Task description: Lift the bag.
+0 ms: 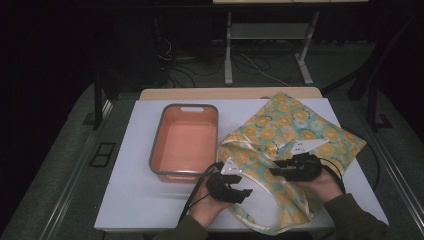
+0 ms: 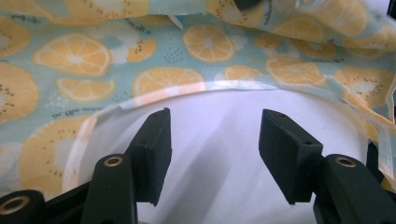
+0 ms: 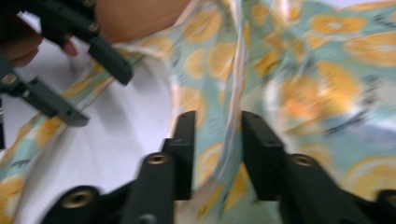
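We counted one fruit-print bag (image 1: 287, 135), one orange tub (image 1: 186, 141) and two grippers on the white bench (image 1: 135, 200). The bag lay at three o'clock of the tub, just beside it. The left gripper (image 2: 215, 140) had its jaws apart over bare bench, the bag's edge arching past at twelve o'clock, untouched. The right gripper (image 3: 218, 140) had a fold of the bag between its jaws, which stood slightly apart, not pressing it.

Dim, dark-edged high view, bright glare on white tabletop (image 1: 150, 200), gripper views evenly lit, right one motion-blurred
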Demonstrator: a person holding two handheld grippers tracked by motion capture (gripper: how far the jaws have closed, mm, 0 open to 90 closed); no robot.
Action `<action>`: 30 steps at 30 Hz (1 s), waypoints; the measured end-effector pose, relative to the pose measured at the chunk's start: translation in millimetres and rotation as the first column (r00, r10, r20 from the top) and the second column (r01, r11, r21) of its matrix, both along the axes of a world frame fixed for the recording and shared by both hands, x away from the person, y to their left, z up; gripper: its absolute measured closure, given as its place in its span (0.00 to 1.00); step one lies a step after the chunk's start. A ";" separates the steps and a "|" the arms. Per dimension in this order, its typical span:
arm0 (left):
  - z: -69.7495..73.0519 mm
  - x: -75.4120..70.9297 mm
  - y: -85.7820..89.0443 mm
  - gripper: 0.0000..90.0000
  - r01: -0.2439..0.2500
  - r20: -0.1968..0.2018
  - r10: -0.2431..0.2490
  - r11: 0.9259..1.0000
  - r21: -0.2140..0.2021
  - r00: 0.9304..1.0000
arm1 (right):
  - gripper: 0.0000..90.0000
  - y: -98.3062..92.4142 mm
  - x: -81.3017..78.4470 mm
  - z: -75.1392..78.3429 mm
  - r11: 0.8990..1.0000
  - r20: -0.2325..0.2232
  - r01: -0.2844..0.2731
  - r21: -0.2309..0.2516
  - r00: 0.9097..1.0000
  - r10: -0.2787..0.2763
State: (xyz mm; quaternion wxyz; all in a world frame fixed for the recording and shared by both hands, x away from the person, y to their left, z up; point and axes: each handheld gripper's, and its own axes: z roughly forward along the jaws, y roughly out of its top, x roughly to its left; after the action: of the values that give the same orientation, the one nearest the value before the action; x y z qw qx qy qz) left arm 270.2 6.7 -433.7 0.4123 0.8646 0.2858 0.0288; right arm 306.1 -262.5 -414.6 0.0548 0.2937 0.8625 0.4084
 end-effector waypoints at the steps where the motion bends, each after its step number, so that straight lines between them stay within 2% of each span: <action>1: -0.4 -0.1 -0.2 0.47 -0.001 0.001 0.001 1.000 0.002 1.000 | 0.66 2.6 -4.1 -2.1 1.000 -0.005 -0.007 -0.015 1.000 0.007; 3: -1.8 0.0 -1.2 0.47 -0.001 0.000 0.001 1.000 0.001 1.000 | 0.58 7.3 -11.7 -7.6 0.999 -0.014 -0.016 -0.034 1.000 0.016; 6: -3.6 0.3 -2.9 0.46 0.003 -0.002 -0.003 1.000 0.007 1.000 | 0.48 14.2 -20.4 -17.0 0.995 -0.005 -0.012 -0.095 1.000 0.012; 9: -4.4 0.9 -3.0 0.46 0.002 0.001 -0.002 1.000 0.014 1.000 | 0.45 20.5 -23.5 -26.0 0.991 -0.018 -0.023 -0.135 1.000 0.021; 11: -4.3 1.2 -2.4 0.46 0.001 0.001 -0.001 1.000 0.010 1.000 | 0.52 25.1 -24.3 -30.7 0.987 -0.030 -0.035 -0.158 0.999 0.031; 12: -4.1 1.4 -1.9 0.46 -0.001 0.002 0.001 1.000 0.008 1.000 | 0.58 26.9 -25.9 -30.7 0.983 0.003 -0.031 -0.182 0.999 0.032; 13: -4.0 1.8 -1.5 0.46 -0.003 0.002 0.003 1.000 0.006 1.000 | 0.62 27.6 -26.0 -30.2 0.980 0.014 -0.027 -0.196 0.999 0.031; 15: -3.6 2.4 -0.8 0.46 -0.005 0.002 0.005 1.000 0.005 1.000 | 0.83 26.8 -25.5 -29.8 0.980 0.018 -0.028 -0.196 0.999 0.032; 17: -3.0 2.7 -0.5 0.46 -0.008 0.003 0.008 1.000 0.002 1.000 | 0.96 26.2 -25.4 -29.8 0.979 0.026 -0.035 -0.200 0.999 0.041; 18: -2.6 2.7 -0.4 0.46 -0.010 0.005 0.010 1.000 0.002 1.000 | 0.99 25.5 -24.8 -30.1 0.979 0.035 -0.029 -0.204 0.999 0.037; 21: -1.7 2.9 -0.3 0.46 -0.016 0.011 0.016 1.000 -0.002 1.000 | 1.00 22.6 -24.0 -28.1 0.976 0.052 -0.031 -0.215 0.998 0.044; 24: -1.2 3.4 -1.7 0.45 -0.017 0.011 0.017 1.000 -0.005 1.000 | 1.00 9.6 -21.5 -17.3 0.986 0.074 -0.005 -0.166 0.997 0.018; 27: 1.2 2.7 -5.6 0.44 -0.016 0.029 0.016 1.000 -0.002 0.999 | 1.00 -6.0 -18.2 -6.4 0.991 0.094 0.006 -0.137 0.996 0.007; 30: 5.6 2.7 -8.2 0.42 -0.021 0.049 0.021 1.000 -0.007 0.999 | 1.00 -23.0 -15.0 0.4 0.992 0.107 0.039 -0.119 0.994 -0.026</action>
State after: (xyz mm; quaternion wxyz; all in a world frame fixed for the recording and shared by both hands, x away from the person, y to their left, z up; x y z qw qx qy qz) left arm 272.9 -1.5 -428.1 0.4214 0.8593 0.2848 0.0535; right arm 291.1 -285.5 -414.1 0.1246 0.2820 0.8767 0.3692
